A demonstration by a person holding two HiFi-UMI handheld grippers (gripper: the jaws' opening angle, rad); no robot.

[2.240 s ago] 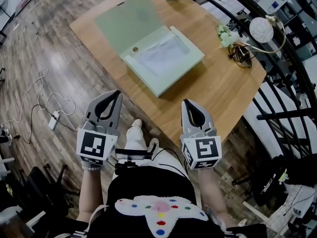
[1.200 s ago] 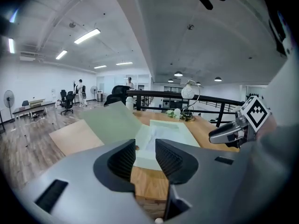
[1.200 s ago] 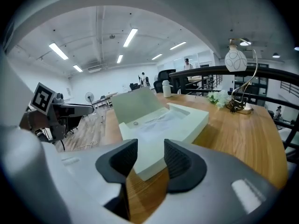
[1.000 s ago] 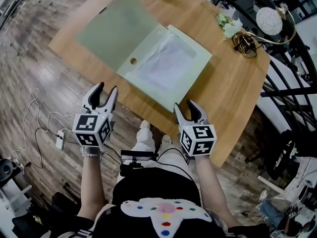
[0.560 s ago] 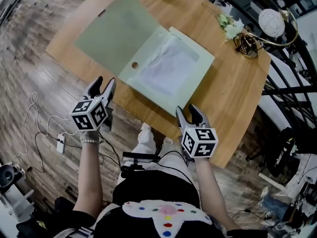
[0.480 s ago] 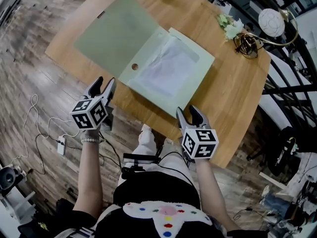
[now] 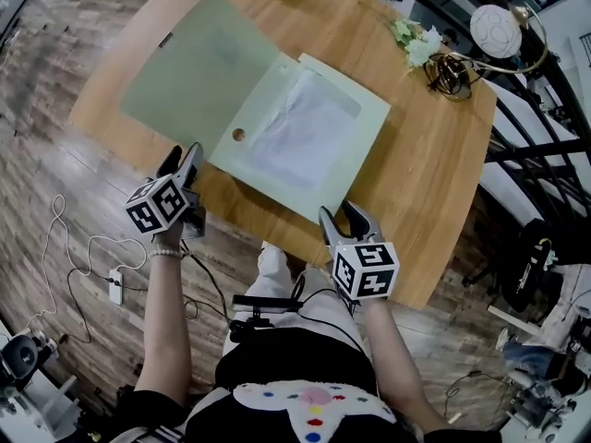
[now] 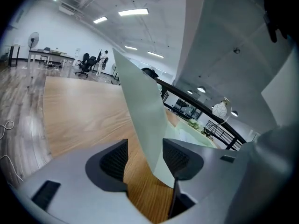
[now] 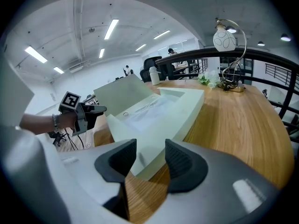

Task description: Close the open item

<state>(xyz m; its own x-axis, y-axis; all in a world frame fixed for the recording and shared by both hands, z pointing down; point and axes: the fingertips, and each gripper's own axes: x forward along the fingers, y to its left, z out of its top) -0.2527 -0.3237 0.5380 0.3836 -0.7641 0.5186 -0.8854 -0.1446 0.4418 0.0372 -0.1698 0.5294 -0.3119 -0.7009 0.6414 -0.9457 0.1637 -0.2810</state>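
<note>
Wooden table [image 7: 434, 155] fills the upper half of the head view, with the open pale green box [image 7: 319, 141] at mid-frame and its lid [image 7: 185, 72] thrown open toward the upper left. The left gripper [image 7: 185, 150], at the lid's near corner, is opening its jaws with the lid's edge between them, unpinched. Closing well probably needs a firm bite there, then a slow swing over the tray. The right gripper [image 7: 340, 210], jaws apart at the box's near corner, could steady it. Plank floor [image 7: 55, 183] lies left, a lamp [image 7: 494, 30] upper right.
</note>
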